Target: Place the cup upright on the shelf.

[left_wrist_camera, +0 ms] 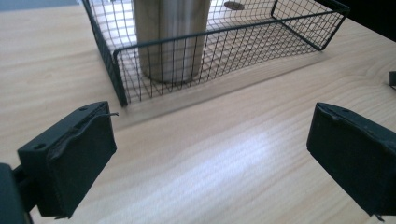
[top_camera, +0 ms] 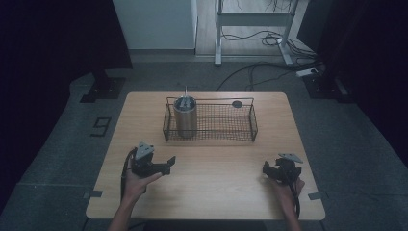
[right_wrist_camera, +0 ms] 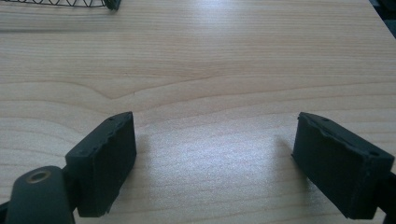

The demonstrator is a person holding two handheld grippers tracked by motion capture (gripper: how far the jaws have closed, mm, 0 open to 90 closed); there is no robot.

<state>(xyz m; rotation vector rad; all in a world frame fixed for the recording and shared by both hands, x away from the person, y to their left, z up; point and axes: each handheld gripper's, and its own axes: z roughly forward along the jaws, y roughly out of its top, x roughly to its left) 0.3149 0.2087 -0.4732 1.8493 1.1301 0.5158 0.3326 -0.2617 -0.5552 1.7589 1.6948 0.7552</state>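
Note:
A black wire basket stands at the back middle of the wooden table. Inside its left end a steel cylinder cup stands upright with a thin rod rising from its top. My left gripper rests near the table's front left, open, its jaws empty. In the left gripper view the basket and cup lie just ahead of that gripper. My right gripper sits at the front right, open and empty. The right gripper view has its jaws spread over bare wood.
A small dark round disc lies on the table behind the basket's right end. Beyond the table are a white frame's legs, loose cables on the floor and dark stands at both sides.

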